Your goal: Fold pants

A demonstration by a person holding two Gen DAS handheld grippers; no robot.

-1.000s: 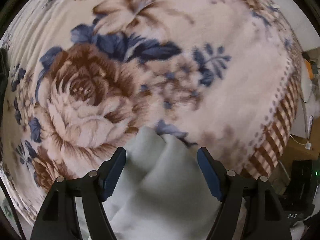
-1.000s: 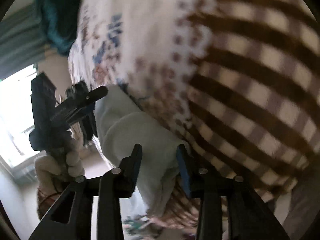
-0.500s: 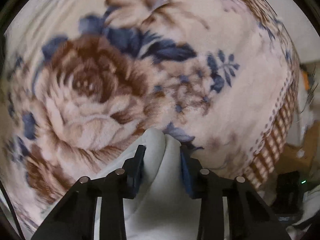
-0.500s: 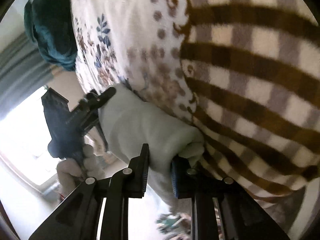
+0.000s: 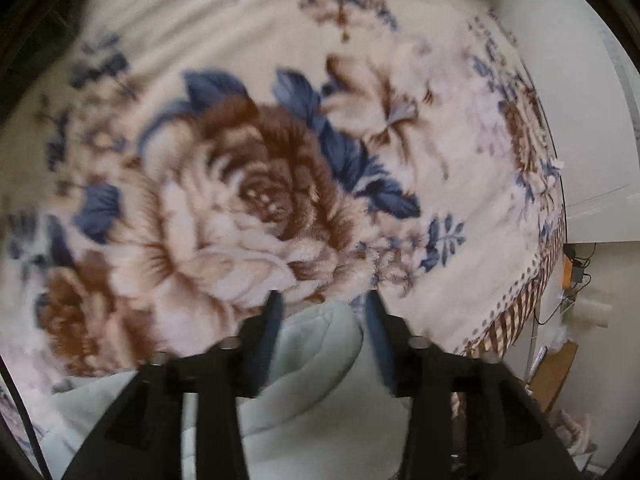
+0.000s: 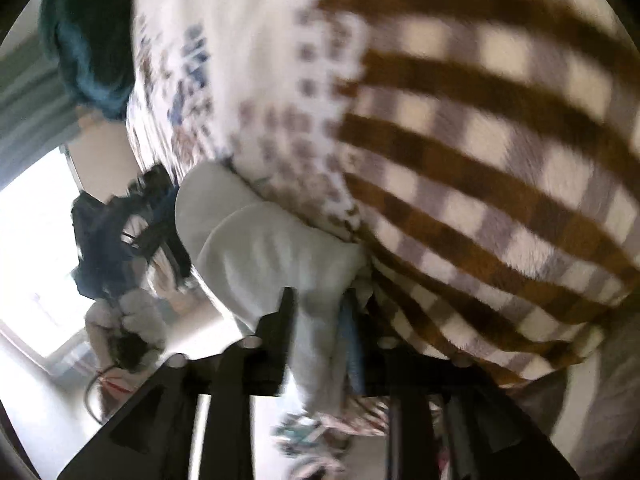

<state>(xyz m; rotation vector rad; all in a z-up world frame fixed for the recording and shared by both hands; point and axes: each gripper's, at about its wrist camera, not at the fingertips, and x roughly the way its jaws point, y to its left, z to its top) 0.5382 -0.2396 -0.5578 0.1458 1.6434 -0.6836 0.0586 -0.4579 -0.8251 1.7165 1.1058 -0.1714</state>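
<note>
Pants [image 5: 312, 360], pale grey-green, lie bunched near the checked edge of a floral blanket [image 5: 240, 184]. Both jaws just widened: left gripper [image 5: 322, 308] loosely around a fold, right gripper [image 6: 318, 304] apparently still pinching the cloth.

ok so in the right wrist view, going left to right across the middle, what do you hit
bright window → left gripper, its jaws just reopening → pale grey pants, bunched over the bed edge → dotted border of the blanket → its brown checked band
</note>
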